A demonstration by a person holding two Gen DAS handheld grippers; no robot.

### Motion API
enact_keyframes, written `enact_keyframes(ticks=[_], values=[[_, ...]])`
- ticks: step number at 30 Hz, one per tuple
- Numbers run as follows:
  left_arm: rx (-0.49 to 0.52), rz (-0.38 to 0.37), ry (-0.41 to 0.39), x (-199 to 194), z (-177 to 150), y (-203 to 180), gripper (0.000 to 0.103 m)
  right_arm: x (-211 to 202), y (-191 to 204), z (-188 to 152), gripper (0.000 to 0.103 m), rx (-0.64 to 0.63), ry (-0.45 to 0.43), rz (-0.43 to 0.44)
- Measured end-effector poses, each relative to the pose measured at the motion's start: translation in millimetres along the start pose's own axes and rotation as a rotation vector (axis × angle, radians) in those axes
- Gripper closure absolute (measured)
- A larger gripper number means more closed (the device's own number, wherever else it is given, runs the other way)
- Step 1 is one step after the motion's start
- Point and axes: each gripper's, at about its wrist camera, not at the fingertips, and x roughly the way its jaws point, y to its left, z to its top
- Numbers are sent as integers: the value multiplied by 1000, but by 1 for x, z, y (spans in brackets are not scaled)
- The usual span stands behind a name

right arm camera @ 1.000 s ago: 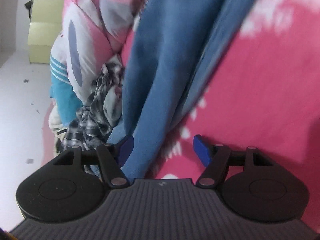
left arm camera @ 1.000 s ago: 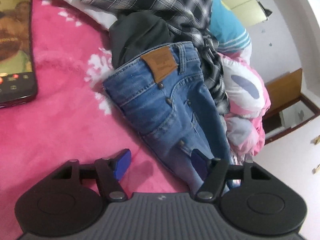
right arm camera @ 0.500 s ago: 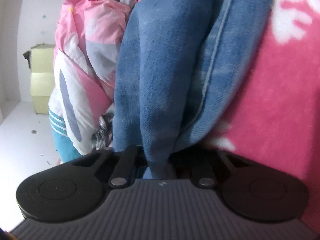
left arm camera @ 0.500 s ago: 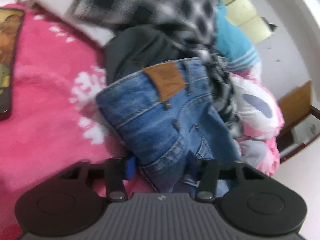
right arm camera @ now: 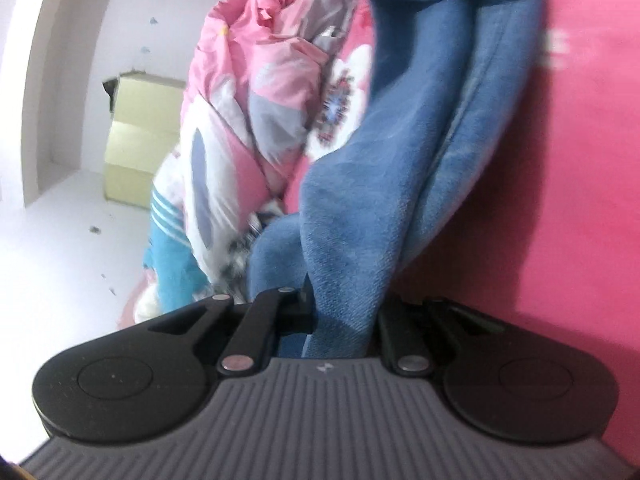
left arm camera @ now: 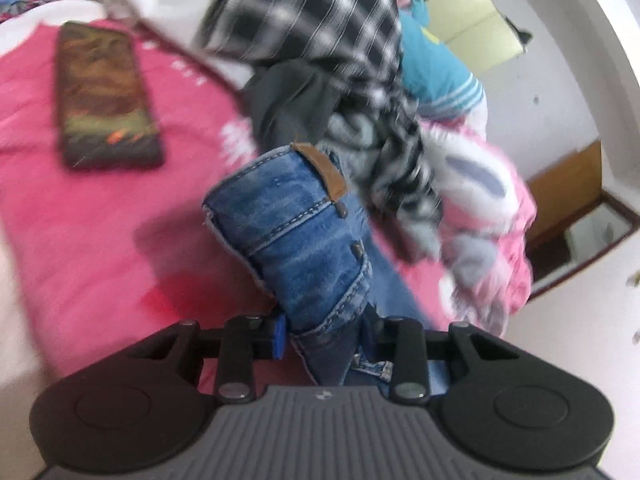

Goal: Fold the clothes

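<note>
Between both claws, jeans (left arm camera: pixel 304 240) are pinched: waist end clamped in left gripper (left arm camera: pixel 324 338), leg fabric in right gripper (right arm camera: pixel 344 320), denim raised over pink blanket (left arm camera: pixel 100 220). Phone (left arm camera: pixel 104 96) is laid on blanket; plaid shirt (left arm camera: pixel 320 24) is heaped beyond, beside quilt (right arm camera: pixel 240 80).

The left tool (left arm camera: pixel 324 334) had a grey ribbed body flanked by two rounded black housings, each with a shallow circular recess. Black linkage arms, pinned with silver round-headed screws, carried fingers faced with blue pads (left arm camera: pixel 280 338). A small pale logo marked the ribbed top. The right tool (right arm camera: pixel 344 312) showed the same grey ribs, black housings, silver screws and logo.
</note>
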Motion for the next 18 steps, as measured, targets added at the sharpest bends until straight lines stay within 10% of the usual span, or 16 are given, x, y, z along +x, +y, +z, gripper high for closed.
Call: enact_keyframes(ticks=[4,8,15,18], values=[[-4,-56,34,-4,-10,23,59,-6,-25,-5,86,-5,75,-67],[59,-84,32,-15,-3,27,43,-26,26,-11,51,-255,47,-88],[29,-100,-55,-38,13,52,30,-63,116,-21,40,-692,-3,-122],[11,-108,-50,-35,25,63,27,2,163,-48,30,-884,163,18]])
